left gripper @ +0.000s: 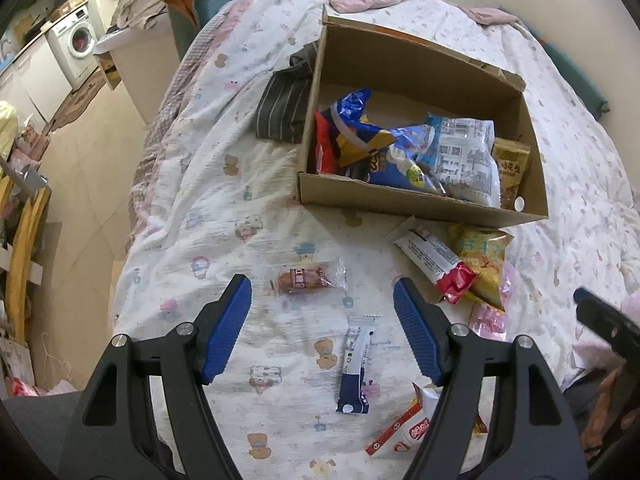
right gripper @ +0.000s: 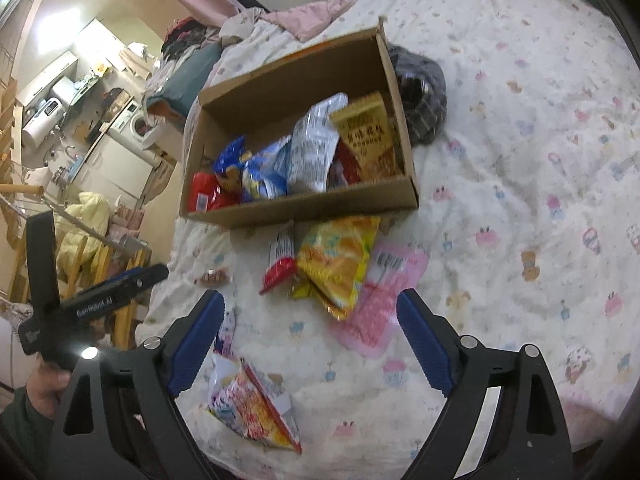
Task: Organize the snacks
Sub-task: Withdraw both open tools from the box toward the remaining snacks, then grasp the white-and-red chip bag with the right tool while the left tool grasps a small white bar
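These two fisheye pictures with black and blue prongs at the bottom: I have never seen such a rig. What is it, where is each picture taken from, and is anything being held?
No robot here: a person carries a hand-held two-finger gripper in each hand, each with a camera looking along its fingers. One picture is from the left gripper, the other from the right gripper; the black prongs with blue pads are the fingers. Both stand open over a bed and hold nothing.

On the bedsheet stands an open cardboard box already holding several snack bags. Loose in front of it lie a yellow chip bag, a red-and-white packet, a pink packet, a small clear-wrapped cake, a blue-and-white stick packet and a colourful bag.
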A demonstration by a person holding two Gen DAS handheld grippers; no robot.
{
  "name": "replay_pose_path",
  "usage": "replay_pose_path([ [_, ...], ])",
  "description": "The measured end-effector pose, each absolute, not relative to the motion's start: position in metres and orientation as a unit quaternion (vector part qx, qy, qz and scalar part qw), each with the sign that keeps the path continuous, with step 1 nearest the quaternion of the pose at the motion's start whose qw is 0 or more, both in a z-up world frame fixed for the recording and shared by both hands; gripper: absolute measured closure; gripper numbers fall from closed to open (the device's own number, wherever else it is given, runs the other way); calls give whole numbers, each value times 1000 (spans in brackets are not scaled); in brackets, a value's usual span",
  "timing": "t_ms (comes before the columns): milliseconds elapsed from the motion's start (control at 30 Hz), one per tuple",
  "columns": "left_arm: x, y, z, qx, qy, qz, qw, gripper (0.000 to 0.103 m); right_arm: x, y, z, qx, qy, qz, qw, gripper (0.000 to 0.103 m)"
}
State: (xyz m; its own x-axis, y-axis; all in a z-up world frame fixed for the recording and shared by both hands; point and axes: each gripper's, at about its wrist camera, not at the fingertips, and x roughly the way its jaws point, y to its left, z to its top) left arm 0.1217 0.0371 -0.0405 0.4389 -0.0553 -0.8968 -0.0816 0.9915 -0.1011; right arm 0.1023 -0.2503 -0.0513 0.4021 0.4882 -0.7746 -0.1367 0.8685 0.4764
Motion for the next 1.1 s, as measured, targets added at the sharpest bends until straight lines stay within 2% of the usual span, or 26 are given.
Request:
replay_pose_path([
  [33,122,39,-41,-70,532,8,844,21,101,-251,-53,174,516,193,816,12],
  [67,122,40,-42,-78,534,10,842,18,100,-252,-55,179,518,193,814,12],
  [133,122,44,-42,-92,535,13,839,18,100,-251,-59,198,525,203,802,12],
  [233,123,45,-44,-91,540,17,837,18,102,-243,-69,214,547,228,777,2],
  [333,123,47,-46,-93,544,19,834,18,102,-217,-80,196,577,262,748,2],
  [533,124,62,-50,-103,545,38,831,18,84,-142,-112,110,656,330,670,1],
  [700,124,74,-59,-115,555,53,822,18,68,-102,-145,-5,681,301,668,1],
  [767,123,75,-62,-115,558,58,820,18,67,-98,-147,1,681,310,663,13],
  [900,123,71,-65,-112,561,53,818,18,74,-109,-146,37,677,305,668,29],
  [1100,125,57,-72,-102,571,36,814,18,95,-142,-122,83,634,276,718,34],
])
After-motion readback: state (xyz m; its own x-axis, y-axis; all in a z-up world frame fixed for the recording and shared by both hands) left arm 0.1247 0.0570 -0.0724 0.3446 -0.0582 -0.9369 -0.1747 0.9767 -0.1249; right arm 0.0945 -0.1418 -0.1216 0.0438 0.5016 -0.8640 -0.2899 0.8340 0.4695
